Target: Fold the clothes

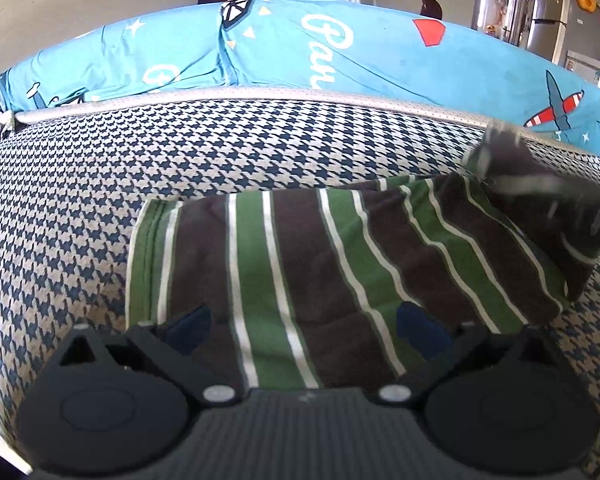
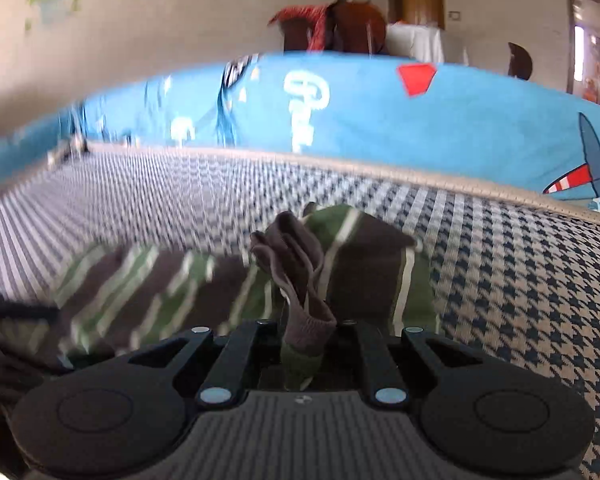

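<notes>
Houndstooth mattress (image 1: 80, 208), striped shirt (image 1: 300, 264) pinched between right fingers (image 2: 374, 354)

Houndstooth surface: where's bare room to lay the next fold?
Free: houndstooth cover left of the striped garment, and the band between it and the grey piped edge. Crowded: right end, where the right gripper pinches fabric.

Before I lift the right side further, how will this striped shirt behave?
Likely floppy: the shirt bunches into soft folds at the right gripper. It will probably sag and drag, since most of it lies flat under the open left gripper.
</notes>
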Demonstrator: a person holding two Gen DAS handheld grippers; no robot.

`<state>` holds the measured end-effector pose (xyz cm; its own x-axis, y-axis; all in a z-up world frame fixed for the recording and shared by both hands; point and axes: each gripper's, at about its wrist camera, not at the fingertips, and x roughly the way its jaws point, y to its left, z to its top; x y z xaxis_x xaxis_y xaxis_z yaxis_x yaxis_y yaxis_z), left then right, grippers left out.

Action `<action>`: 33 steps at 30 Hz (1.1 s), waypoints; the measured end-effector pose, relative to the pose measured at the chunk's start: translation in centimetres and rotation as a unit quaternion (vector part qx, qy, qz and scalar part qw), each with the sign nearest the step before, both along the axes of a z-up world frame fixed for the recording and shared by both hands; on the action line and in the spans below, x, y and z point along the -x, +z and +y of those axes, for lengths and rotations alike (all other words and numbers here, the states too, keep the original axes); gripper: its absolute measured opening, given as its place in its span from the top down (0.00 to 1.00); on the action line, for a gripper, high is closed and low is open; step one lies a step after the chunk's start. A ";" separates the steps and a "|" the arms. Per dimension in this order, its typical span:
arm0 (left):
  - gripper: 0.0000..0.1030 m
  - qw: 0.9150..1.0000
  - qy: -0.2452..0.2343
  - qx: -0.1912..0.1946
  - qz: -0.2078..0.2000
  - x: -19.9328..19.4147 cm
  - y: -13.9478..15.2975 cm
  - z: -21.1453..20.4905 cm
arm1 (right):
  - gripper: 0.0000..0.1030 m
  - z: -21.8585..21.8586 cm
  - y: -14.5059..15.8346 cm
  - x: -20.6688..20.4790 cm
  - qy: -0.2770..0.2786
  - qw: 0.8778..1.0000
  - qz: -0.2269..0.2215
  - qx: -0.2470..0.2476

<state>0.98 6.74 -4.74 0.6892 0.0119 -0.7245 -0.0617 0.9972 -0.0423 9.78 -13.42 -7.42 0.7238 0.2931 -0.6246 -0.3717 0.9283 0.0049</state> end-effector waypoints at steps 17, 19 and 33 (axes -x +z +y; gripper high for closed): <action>0.00 1.000 0.005 0.011 -0.011 0.6 0.8 0.9 | 0.57 -1.5 2.2 4.7 0.021 0.997 0.027 -0.070; 0.00 1.000 0.006 0.009 -0.011 0.7 0.8 0.9 | 0.57 -2.3 2.8 5.3 -0.003 0.997 0.013 -0.075; 0.00 1.000 0.011 0.012 -0.006 0.4 0.6 1.1 | 0.58 -6.2 3.4 4.6 -0.116 0.978 0.002 -0.173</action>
